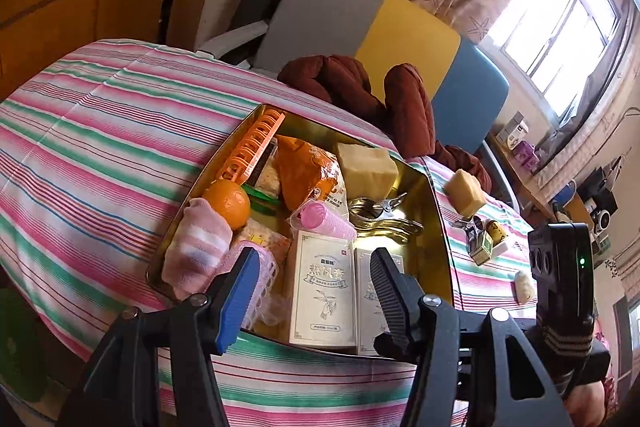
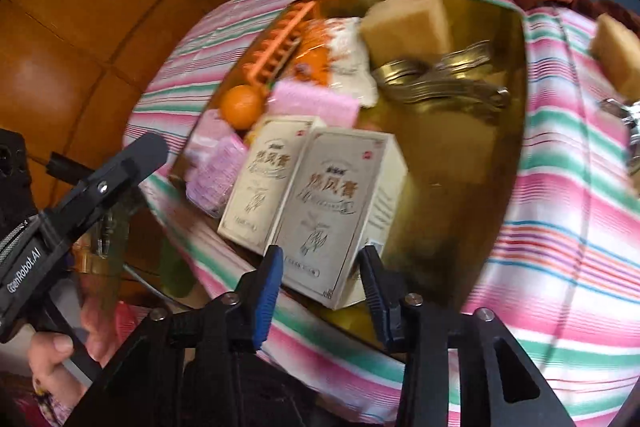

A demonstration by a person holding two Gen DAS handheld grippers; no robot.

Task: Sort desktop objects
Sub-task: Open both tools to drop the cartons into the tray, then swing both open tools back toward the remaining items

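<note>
Striped cloth covers the table (image 1: 100, 131); at mid-frame the gold tin (image 2: 472, 131) gathers sorted items, while left tongs (image 1: 316, 279) and right tongs (image 2: 320, 275) hang released, empty, above its cream boxes (image 2: 332, 203).

"GenRobot.AI" on left hand-held gripper (image 2: 148, 147)

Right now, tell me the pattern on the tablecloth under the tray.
The tablecloth has pink, green, white and thin blue stripes; it shows best in the left wrist view.

Glossy metal tin (image 1: 434, 203); striped cloth (image 1: 100, 131).
</note>
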